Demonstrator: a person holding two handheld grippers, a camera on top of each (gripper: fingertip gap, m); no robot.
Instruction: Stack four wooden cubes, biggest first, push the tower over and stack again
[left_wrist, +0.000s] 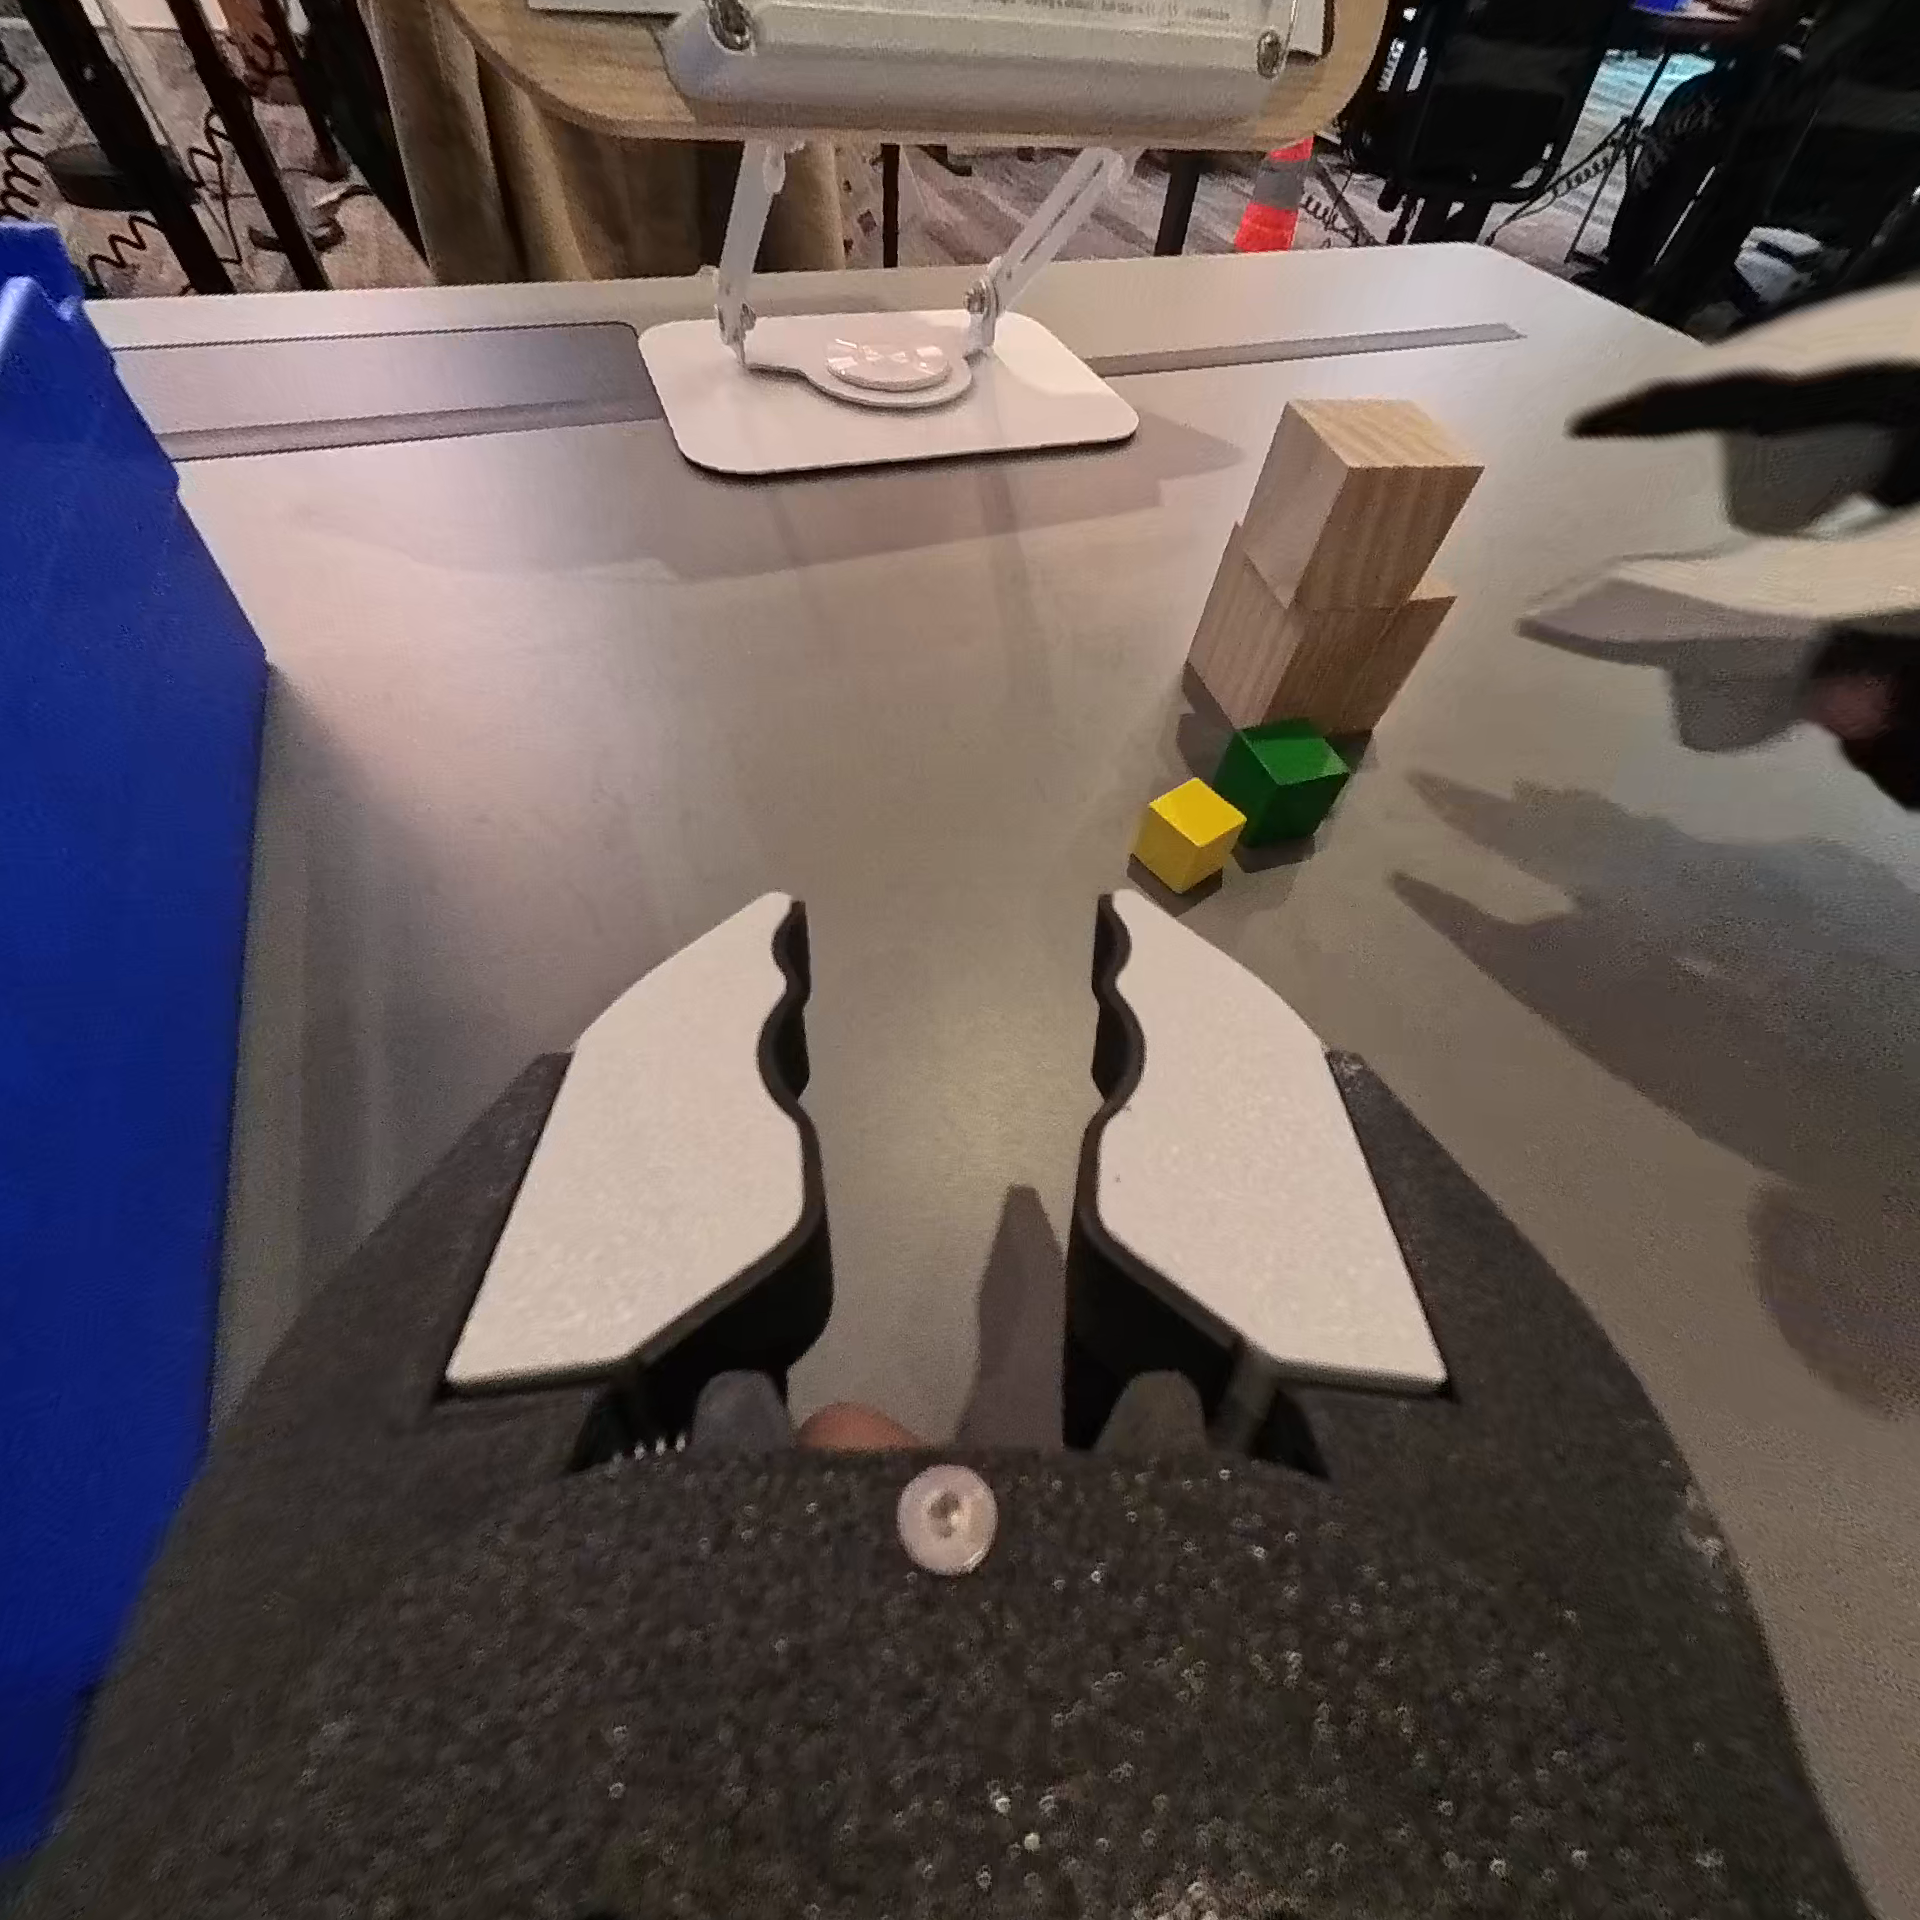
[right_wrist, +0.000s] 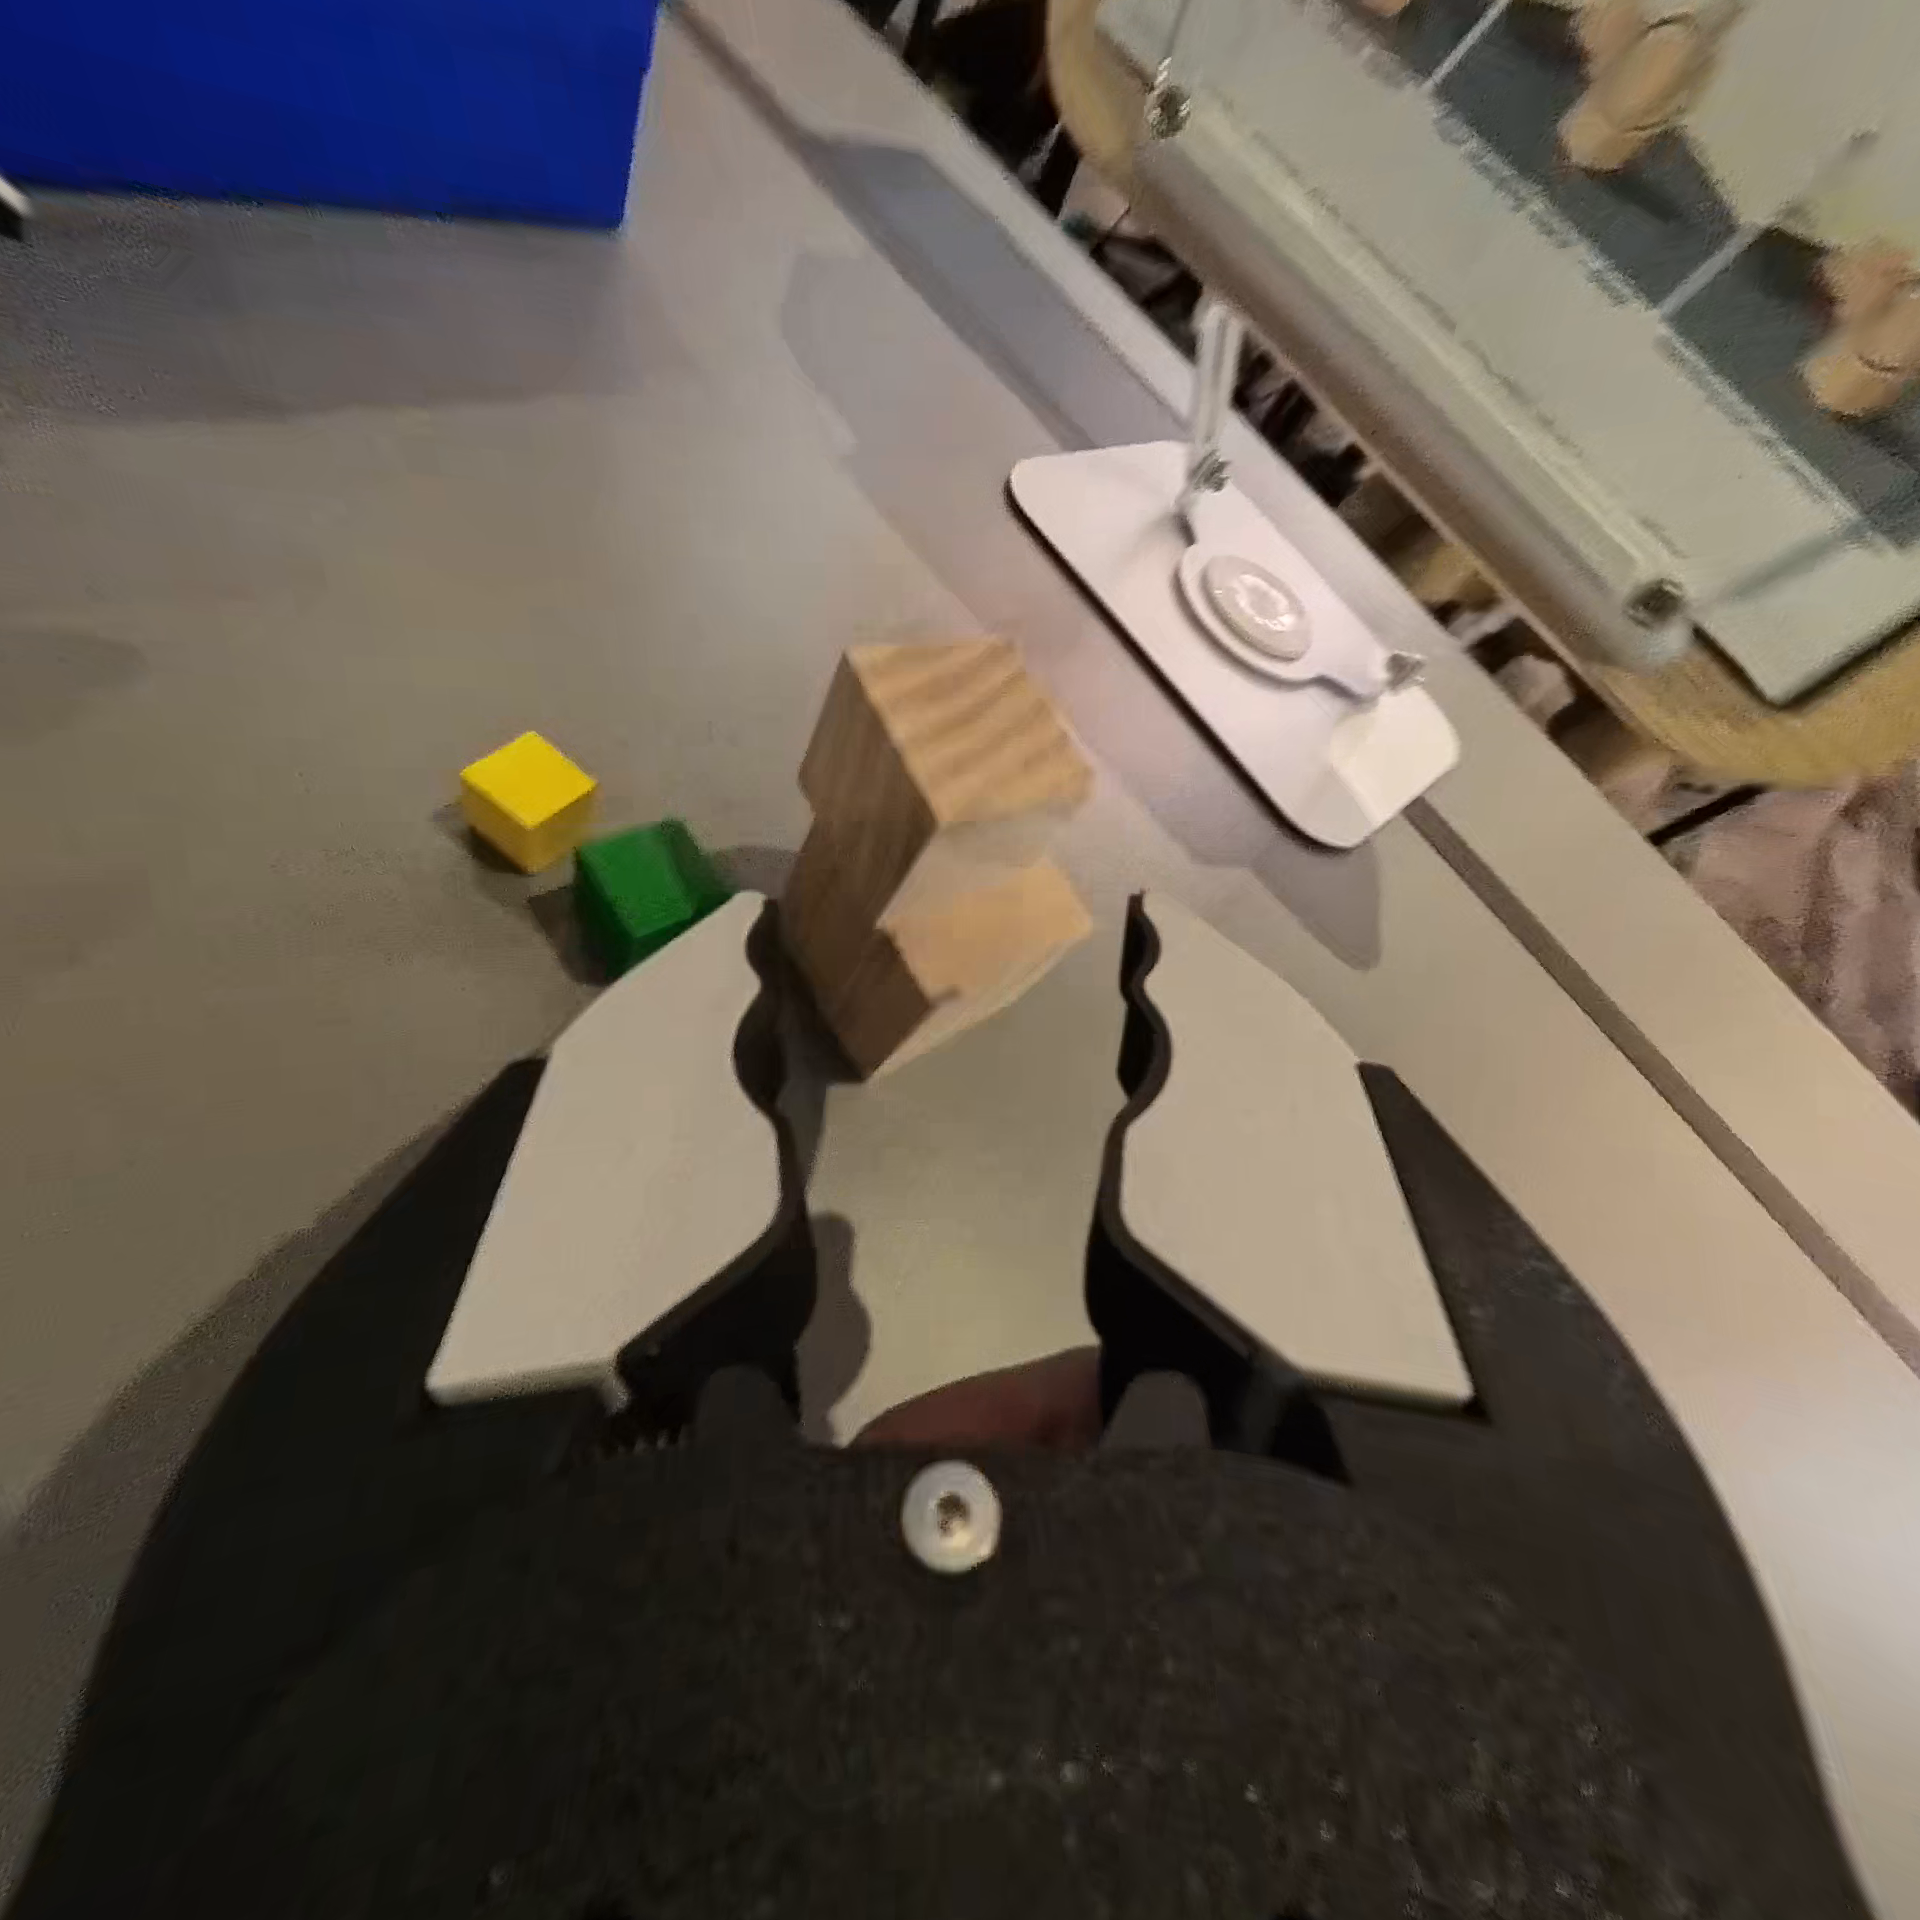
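Note:
Two plain wooden cubes stand stacked on the grey table: the bigger one (left_wrist: 1314, 649) below, a slightly smaller one (left_wrist: 1361, 499) on top, turned a little. A green cube (left_wrist: 1280, 779) and a smaller yellow cube (left_wrist: 1188, 834) lie on the table just in front of them. My left gripper (left_wrist: 948, 914) is open and empty, low over the table, to the left of the cubes. My right gripper (right_wrist: 940, 914) is open and empty, just short of the stack (right_wrist: 914, 831), and it shows blurred at the right edge of the left wrist view (left_wrist: 1766, 499).
A blue bin (left_wrist: 104, 831) stands along the left side of the table. A white stand base (left_wrist: 883, 390) holding a tilted screen sits at the back edge. The green cube (right_wrist: 644, 894) and yellow cube (right_wrist: 528, 798) lie left of the right gripper. My right gripper is the nearer one to the green cube (left_wrist: 1280, 779): about 6 cm, against 12 cm. My right wrist view (right_wrist: 615, 868) looks at it from another angle.

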